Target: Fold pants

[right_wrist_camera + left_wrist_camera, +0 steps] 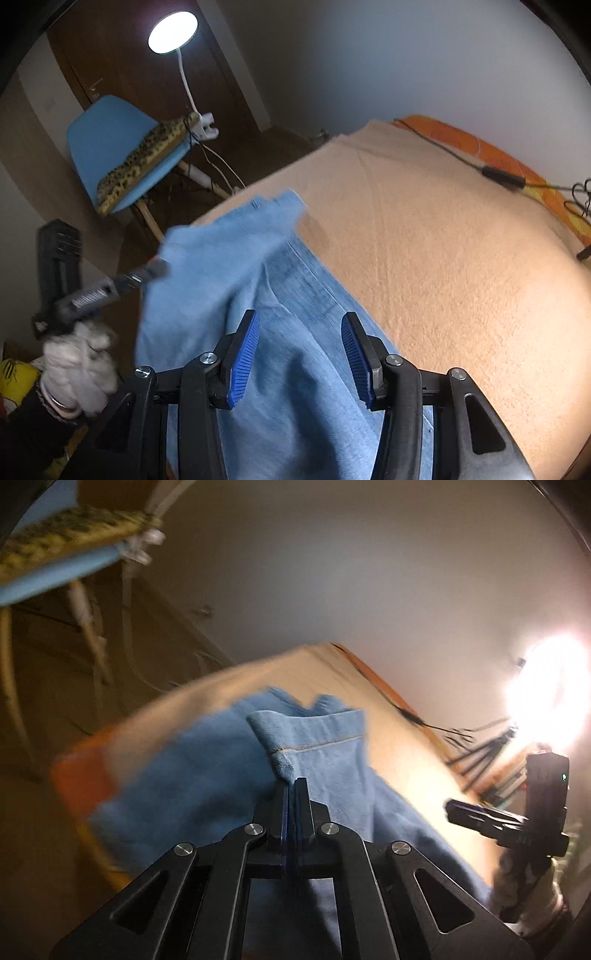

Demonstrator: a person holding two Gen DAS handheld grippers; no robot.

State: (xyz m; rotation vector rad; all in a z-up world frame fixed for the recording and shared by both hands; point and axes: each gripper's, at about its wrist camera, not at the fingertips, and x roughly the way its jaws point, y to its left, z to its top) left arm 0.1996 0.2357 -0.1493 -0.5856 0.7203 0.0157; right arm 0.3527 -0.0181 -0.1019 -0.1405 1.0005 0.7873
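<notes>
Here the left tongs (293,786) are closed flat on a hem of the blue pants (207,775), gripping the cloth at its edge, and that part of the leg is lifted and turned over, so the pale inner side shows. The pants lie on a bed under a peach blanket (443,258), toward seven o'clock of it, with the free hem pointing to eleven o'clock near the blanket's edge. The right tongs (300,349) stand open above the denim, their blue pads (243,354) apart with cloth below them but not pinched. My judgement is that the step in hand is to carry the gripped leg over the other one. To do it well, the left tongs should hold the hem firm and travel low and straight, so the fold comes along the seam and not across it. The right tongs could first close on the matching edge, or press the lower layer, so it does not slide. A gloved hand (79,365) holds the left tool at eight o'clock.
</notes>
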